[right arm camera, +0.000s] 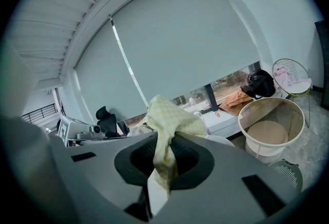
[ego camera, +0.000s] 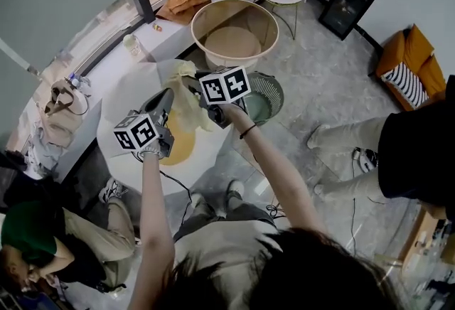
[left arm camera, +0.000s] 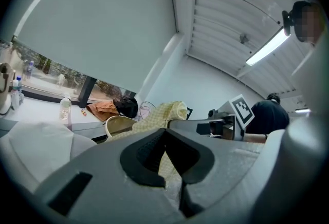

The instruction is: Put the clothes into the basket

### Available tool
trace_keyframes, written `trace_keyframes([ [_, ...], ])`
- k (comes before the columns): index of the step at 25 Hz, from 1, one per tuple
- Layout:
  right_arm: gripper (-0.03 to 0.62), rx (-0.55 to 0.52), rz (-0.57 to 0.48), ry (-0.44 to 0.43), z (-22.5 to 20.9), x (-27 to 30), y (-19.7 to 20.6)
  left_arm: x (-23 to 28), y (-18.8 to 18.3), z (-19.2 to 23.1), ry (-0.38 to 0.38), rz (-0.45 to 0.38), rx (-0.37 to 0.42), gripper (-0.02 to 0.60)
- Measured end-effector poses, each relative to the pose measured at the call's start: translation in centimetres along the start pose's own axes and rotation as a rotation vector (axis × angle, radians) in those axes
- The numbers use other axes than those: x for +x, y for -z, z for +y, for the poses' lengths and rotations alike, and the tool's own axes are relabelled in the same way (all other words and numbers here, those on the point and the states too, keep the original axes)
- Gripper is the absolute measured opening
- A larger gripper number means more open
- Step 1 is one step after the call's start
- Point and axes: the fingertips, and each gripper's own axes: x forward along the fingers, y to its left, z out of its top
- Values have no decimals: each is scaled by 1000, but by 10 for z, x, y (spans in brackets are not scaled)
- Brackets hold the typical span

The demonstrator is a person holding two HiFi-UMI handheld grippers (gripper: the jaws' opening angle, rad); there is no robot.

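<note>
Together, the left tool (ego camera: pixel 168 98) and the right tool (ego camera: pixel 197 94) are each clenched on one pale yellow checked garment (ego camera: pixel 186 111). It is held up between them above the round white bench (ego camera: pixel 124 99). Its fabric bunches out past both pairs of jaws. Just beyond the bench stands the round beige basket (ego camera: pixel 269 24). The garment is apart from the basket's rim, on the near side.

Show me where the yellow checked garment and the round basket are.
yellow checked garment (right arm camera: pixel 169 116), right gripper view, on its bunched top fold.
round basket (ego camera: pixel 245 13), head view, on its inner wall.
</note>
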Motion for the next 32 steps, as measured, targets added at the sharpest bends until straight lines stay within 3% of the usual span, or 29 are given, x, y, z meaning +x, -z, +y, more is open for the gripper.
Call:
trace_keyframes([
  [19,38,17,-95,99,-84,-95,-28,99,6,-82,140,32,61,11],
  [32,38,87,-138,236,-156,-132,-33,174,28,-99,258,153,53,11],
])
